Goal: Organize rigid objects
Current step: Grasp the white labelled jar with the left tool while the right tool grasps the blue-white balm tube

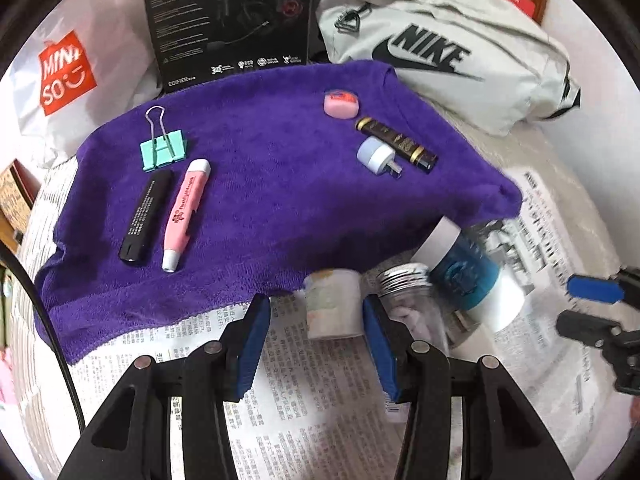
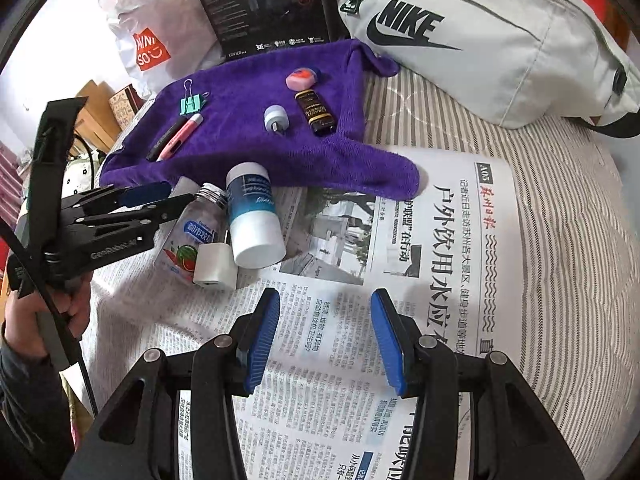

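Left tool: ribbed blue pads, parted, empty, above newspaper. Right tool: likewise. Clear screw-top bottle, blue-white cylinder, white cube charger clustered beside plush purple towel.

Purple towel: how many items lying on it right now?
6. On the purple towel: left group is the green binder clip, black tube and pink pen; right group is the pink eraser, dark tube and small white plug. None looks hidden.

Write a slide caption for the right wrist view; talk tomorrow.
Open right gripper over newspaper; bottles beside purple towel.
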The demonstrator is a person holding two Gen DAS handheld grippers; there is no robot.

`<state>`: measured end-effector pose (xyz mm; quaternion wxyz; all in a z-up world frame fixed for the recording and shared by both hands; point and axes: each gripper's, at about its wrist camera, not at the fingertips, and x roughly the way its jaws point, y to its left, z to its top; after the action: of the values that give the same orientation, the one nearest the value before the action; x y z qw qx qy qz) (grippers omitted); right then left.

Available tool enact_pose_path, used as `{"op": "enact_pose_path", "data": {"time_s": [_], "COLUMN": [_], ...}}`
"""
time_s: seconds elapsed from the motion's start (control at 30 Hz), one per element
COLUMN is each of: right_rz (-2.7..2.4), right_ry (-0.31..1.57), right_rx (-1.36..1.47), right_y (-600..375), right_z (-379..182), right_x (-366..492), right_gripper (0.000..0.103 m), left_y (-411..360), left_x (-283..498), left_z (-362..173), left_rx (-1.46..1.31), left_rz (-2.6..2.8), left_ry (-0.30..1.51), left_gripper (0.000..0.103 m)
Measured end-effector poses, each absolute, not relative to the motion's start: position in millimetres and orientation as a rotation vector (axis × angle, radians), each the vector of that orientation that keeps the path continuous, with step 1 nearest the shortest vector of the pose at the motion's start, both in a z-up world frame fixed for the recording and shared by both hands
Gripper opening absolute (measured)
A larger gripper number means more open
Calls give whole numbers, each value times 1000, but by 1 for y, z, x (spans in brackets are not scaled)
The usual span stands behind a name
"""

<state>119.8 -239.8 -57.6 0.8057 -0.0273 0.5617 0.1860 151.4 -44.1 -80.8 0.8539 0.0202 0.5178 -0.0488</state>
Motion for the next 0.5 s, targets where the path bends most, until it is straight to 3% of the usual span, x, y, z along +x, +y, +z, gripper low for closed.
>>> {"op": "enact_pose_path", "data": {"time_s": [0.3, 0.4, 0.5], "right_rz": [422, 451, 474], "right_ry": [1194, 1176, 1164], "right_rx": [-78, -94, -113], "right_y": [-228, -214, -202], "right_z": [-61, -58, -56], "right_x": [128, 137, 144], "right_gripper": [47, 47, 47], "left_y": [-36, -43, -45], "left_x": [150, 154, 157], "left_z": [-83, -84, -85], "left_rx": [2, 21, 15], "left_rz": [-127, -133, -151], "left_ry": [1076, 1079, 1077], "left_gripper": [45, 30, 29]}}
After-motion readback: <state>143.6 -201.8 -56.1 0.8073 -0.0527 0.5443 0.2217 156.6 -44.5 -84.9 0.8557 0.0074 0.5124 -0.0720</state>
